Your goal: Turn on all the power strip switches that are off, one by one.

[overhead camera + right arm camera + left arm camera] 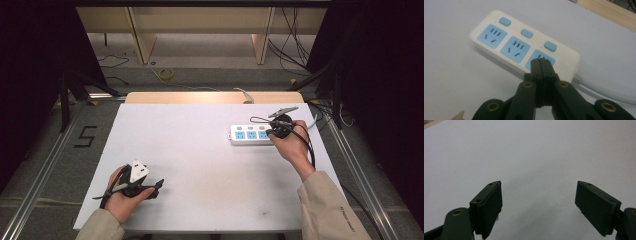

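A white power strip with three blue sockets and three blue buttons lies at the right of the white table. In the right gripper view the power strip sits just ahead of my right gripper, whose jaws are pressed together with nothing between them, tips over the nearest socket. My right gripper is at the strip's right end. My left gripper rests near the table's front left, jaws wide apart over bare table; its pads hold nothing.
The strip's white cable runs off to the right. A wooden board edge borders the table's far side. Cables lie on the floor beyond it. A metal rail runs along the left.
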Motion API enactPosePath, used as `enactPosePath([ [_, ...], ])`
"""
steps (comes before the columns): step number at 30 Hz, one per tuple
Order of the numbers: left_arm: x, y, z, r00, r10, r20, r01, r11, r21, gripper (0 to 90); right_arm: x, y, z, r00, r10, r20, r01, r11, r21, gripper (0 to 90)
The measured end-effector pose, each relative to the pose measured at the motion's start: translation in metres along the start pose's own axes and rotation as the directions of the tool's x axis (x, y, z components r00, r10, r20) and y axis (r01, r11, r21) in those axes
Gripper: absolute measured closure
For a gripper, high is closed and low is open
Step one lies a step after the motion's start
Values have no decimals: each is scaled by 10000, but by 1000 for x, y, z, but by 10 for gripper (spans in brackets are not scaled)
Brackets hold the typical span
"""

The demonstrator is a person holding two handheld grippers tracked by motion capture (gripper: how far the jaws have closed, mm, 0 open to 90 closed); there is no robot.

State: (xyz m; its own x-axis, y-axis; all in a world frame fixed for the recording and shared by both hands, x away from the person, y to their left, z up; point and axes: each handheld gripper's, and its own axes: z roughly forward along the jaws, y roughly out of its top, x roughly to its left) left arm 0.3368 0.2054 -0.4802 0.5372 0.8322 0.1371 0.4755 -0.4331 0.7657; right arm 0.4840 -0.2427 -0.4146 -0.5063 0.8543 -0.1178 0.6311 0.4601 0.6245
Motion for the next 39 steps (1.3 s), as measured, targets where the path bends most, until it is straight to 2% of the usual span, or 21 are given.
enactPosePath([
  [19, 0, 0, 1, 10000, 15, -23, -15, 10000, -25, 217, -11, 8, 14, 9995, 246, 196, -251, 9993, 290, 900],
  [39, 1, 0, 0, 10000, 37, -42, -38, 10000, -31, 218, -12, 20, 25, 9995, 130, 279, -141, 9990, 421, 900],
])
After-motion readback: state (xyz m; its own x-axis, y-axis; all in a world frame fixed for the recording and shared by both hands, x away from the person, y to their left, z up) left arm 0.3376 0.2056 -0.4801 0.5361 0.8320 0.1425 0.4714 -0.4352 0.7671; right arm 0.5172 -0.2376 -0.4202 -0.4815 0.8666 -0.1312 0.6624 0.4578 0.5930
